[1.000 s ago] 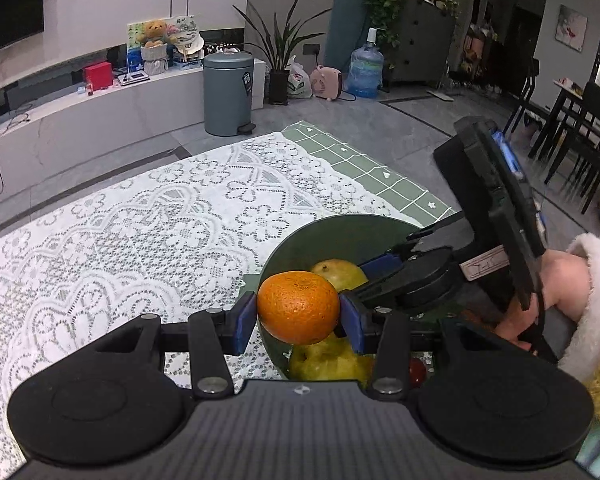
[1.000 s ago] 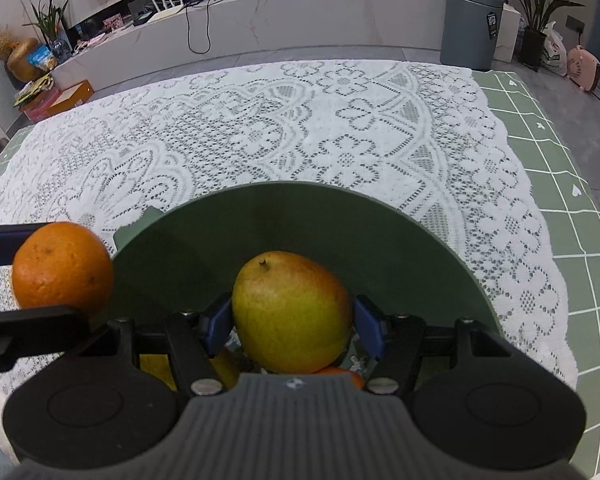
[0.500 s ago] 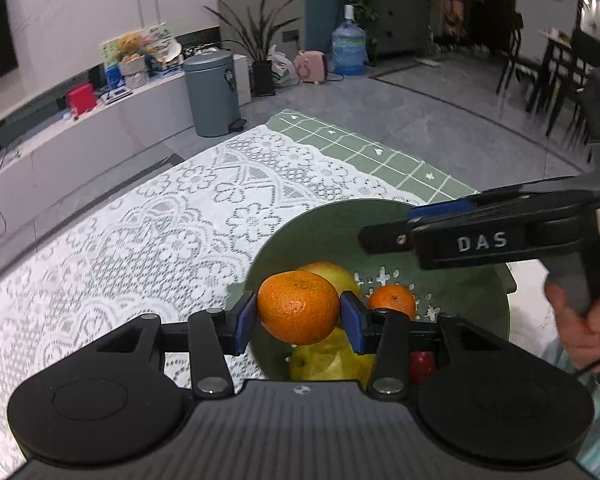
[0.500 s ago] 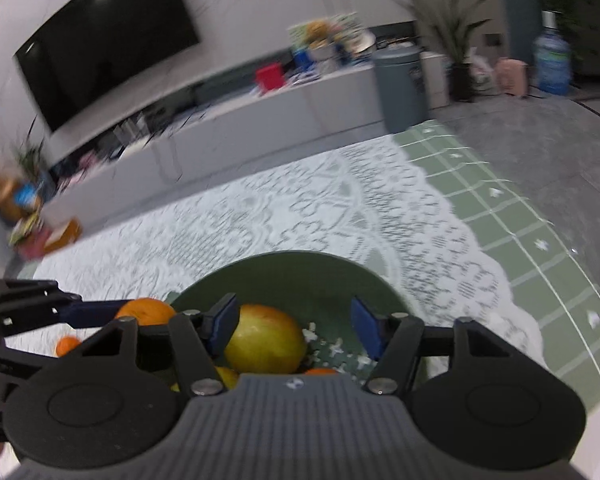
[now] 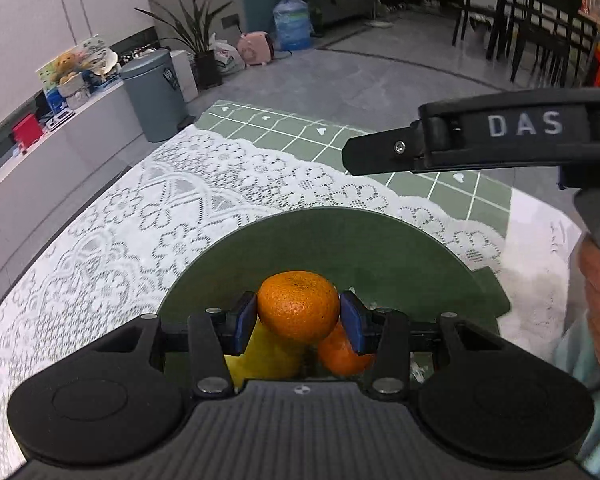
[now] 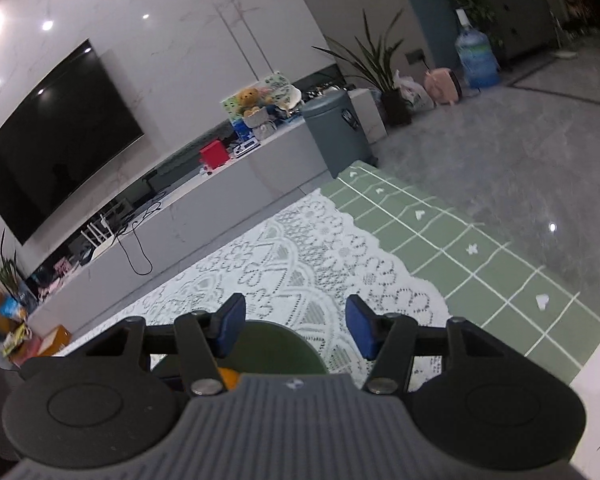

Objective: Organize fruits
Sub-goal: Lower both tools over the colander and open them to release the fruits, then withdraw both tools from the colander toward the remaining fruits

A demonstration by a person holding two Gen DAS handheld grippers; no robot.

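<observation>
My left gripper [image 5: 299,322] is shut on an orange mandarin [image 5: 298,306] and holds it over the dark green bowl [image 5: 340,240]. Below it in the bowl lie a second orange [image 5: 340,354] and a yellow pear [image 5: 264,358]. My right gripper [image 6: 296,330] is open and empty, raised and tilted up above the bowl's rim [image 6: 276,350]; a sliver of orange [image 6: 230,378] shows under it. In the left wrist view the right gripper's black finger [image 5: 384,156] reaches in from the right, high above the bowl.
A white lace cloth [image 5: 140,216] covers the table, with a green checked mat [image 5: 440,184] at its far edge and white paper [image 5: 540,248] at the right. A grey bin [image 5: 152,96] and a low TV bench [image 6: 180,220] stand beyond.
My right gripper let go of the pear into the bowl, opened, and lifted up and away. My left gripper moved the mandarin farther over the bowl.
</observation>
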